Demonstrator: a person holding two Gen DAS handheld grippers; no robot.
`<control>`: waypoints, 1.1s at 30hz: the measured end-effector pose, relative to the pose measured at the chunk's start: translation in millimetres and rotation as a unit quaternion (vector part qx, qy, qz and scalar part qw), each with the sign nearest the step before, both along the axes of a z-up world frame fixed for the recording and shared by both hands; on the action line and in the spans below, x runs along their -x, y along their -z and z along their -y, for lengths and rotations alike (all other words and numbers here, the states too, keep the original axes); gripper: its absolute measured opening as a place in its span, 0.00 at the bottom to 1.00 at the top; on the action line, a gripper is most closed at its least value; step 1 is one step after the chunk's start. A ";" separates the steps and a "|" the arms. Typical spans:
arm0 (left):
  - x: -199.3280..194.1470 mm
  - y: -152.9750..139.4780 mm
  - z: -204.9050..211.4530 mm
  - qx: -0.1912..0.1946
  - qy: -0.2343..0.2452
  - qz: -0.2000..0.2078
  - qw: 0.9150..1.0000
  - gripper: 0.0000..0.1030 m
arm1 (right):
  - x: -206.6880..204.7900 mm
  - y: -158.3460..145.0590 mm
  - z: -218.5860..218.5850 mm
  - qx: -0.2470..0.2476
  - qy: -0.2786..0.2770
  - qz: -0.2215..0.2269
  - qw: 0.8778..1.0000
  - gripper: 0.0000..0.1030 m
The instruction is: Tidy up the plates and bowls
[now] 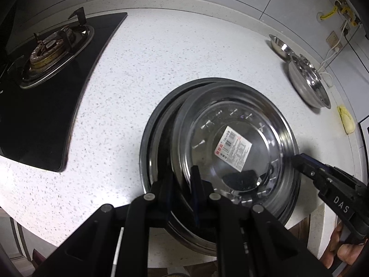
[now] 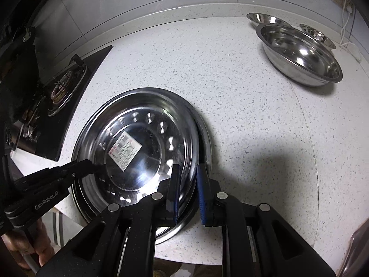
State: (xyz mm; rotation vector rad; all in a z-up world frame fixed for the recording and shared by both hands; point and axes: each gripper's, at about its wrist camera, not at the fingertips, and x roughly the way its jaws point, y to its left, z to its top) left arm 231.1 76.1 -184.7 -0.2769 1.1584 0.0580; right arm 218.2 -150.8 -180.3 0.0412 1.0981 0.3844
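Note:
A steel plate with a white label [image 1: 265, 127] [image 2: 150, 161] lies on top of a stack of steel plates [image 1: 159, 138] [image 2: 205, 138] near the counter's front edge. It sits shifted a little off the ones below. My left gripper [image 1: 183, 175] is shut on its near-left rim, which runs between the two fingers. My right gripper [image 2: 188, 168] is shut on the opposite rim, with the edge between its blue pads. Each gripper also appears in the other's view: the right gripper [image 1: 296, 159] at the plate's right edge, the left gripper [image 2: 92, 162] at its left.
A black gas hob [image 1: 46, 92] [image 2: 62, 97] lies left of the stack. At the back right stand a large steel bowl [image 2: 299, 53] [image 1: 306, 85] and two smaller bowls [image 2: 265, 18] [image 2: 318, 35]. A yellow object [image 1: 346, 120] lies by the right wall. Speckled counter lies between.

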 end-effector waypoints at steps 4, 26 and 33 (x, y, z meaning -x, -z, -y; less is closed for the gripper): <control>-1.0 -0.4 2.4 -0.014 0.006 -0.005 1.000 0.13 | 2.2 -0.2 -5.3 0.013 0.000 0.008 1.000 0.14; 18.2 -23.0 2.7 -0.036 -0.037 0.073 0.996 0.32 | 1.0 -15.5 15.3 -0.028 -0.016 0.030 0.999 0.40; 23.9 -33.9 -9.2 -0.040 -0.088 0.078 0.992 0.32 | -8.1 -16.0 14.7 -0.038 -0.042 0.028 0.998 0.47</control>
